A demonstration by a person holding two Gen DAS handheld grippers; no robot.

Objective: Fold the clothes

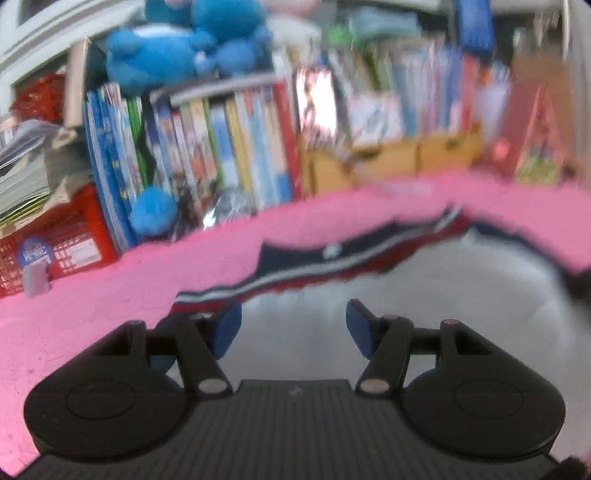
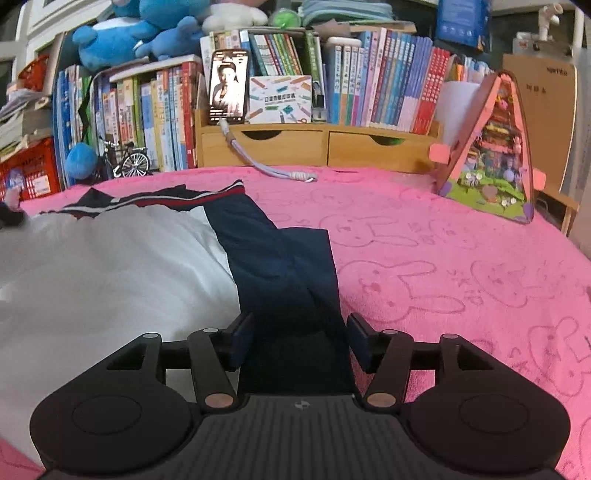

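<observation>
Pink towelling printed with rabbit outlines (image 2: pixel 461 266) covers the surface, and a wall of crowded bookshelves (image 2: pixel 388 85) closes off its far edge. Blue plush toys (image 2: pixel 122 33) sit on top of the books at the upper left. A phone (image 2: pixel 228 86) stands upright on a wooden drawer unit (image 2: pixel 317 147), its cable (image 2: pixel 266 166) trailing down onto the pink cloth. A triangular toy house (image 2: pixel 495 147) stands at the far right edge, and a red crate (image 2: pixel 29 170) sits at the far left.

The garment (image 2: pixel 110 266) lies flat on the left half of the surface: a white body with a navy sleeve (image 2: pixel 280 266) and a collar striped in red, white and navy (image 2: pixel 159 201) towards the far edge. The sleeve's outer edge runs straight down the middle of the right wrist view; to its right the pink cloth lies open all the way to the toy house.

The right tongs (image 2: pixel 301 341) hover at half width over the near end of the navy sleeve, one pad either side of it, not pressing on it.

The left wrist view is blurred. The left tongs (image 1: pixel 291 328) stand half wide with nothing between them, above the white cloth just short of the striped collar edge. Bare pink cloth lies to their left and beyond the collar.
</observation>
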